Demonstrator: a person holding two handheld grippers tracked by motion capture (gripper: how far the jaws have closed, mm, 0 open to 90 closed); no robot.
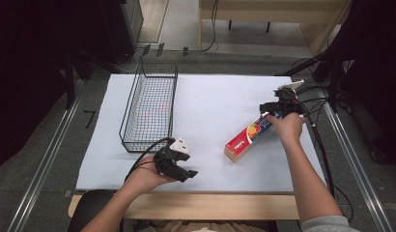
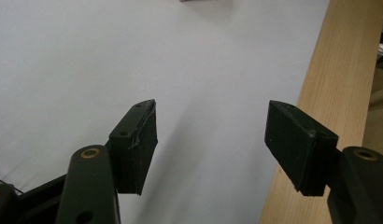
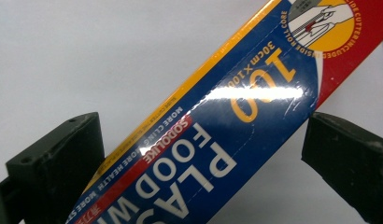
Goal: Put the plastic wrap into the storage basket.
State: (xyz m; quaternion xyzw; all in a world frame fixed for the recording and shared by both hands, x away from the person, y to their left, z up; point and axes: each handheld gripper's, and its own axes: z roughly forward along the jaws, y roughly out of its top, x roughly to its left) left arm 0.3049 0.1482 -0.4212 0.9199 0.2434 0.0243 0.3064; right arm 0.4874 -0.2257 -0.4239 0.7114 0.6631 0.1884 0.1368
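Observation:
A long box of plastic food wrap, blue, red and yellow, lies slantwise on the white sheet at the right. My right gripper stands over its far end, held from above by the person's hand. In the right gripper view the box runs diagonally between the black jaws, and my right gripper is open wide around it, the pads not pressing. My left gripper rests in the person's left hand near the front edge. It is open, with bare sheet between its jaws.
A black wire basket stands on the left part of the sheet, reaching to the far edge. A wooden table edge runs along the front. Cables trail from the right gripper past the table's right side.

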